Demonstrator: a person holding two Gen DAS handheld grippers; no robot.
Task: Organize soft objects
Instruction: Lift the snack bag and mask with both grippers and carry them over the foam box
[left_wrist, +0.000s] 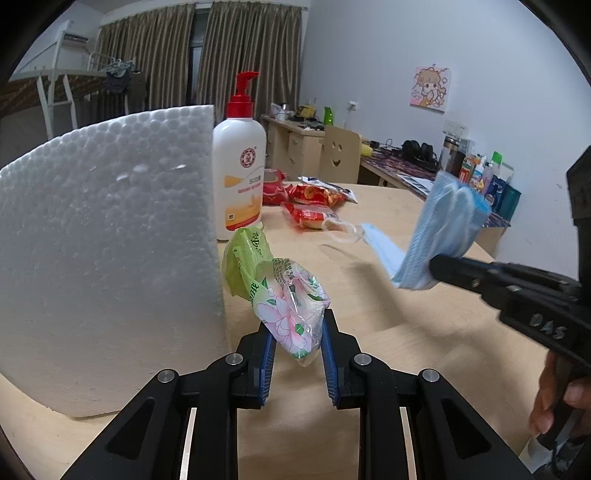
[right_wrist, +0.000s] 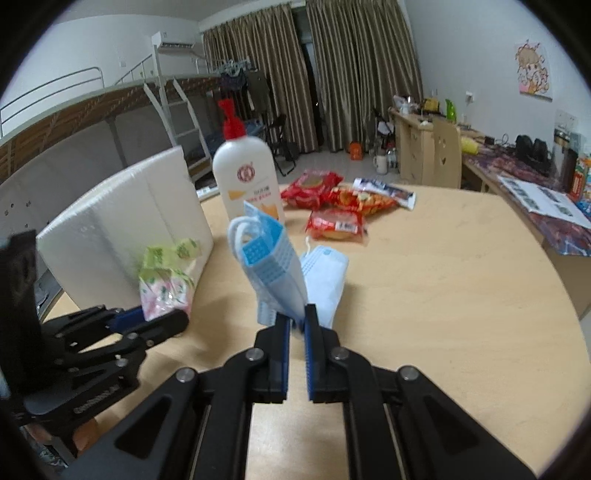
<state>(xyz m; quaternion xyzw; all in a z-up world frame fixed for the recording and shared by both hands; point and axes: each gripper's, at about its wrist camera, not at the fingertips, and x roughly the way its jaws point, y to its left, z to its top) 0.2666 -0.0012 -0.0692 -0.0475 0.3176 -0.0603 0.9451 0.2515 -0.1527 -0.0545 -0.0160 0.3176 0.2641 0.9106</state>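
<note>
The wooden table (right_wrist: 443, 280) carries everything, with a white foam block (left_wrist: 103, 258) standing on edge at nine o'clock and a pump bottle (left_wrist: 239, 173) just behind it. The left gripper (left_wrist: 298, 354) is clamped on a flowered tissue pack (left_wrist: 284, 295), whose long axis runs away toward eleven o'clock, its far end near the foam. At three o'clock from it, the right gripper (right_wrist: 297, 325) pinches a stack of blue face masks (right_wrist: 271, 266), standing nearly upright, while another mask (right_wrist: 325, 280) lies just beside it. Red snack packets (right_wrist: 332, 206) sit well apart at twelve o'clock, and I judge the right hand the nearer to those.
</note>
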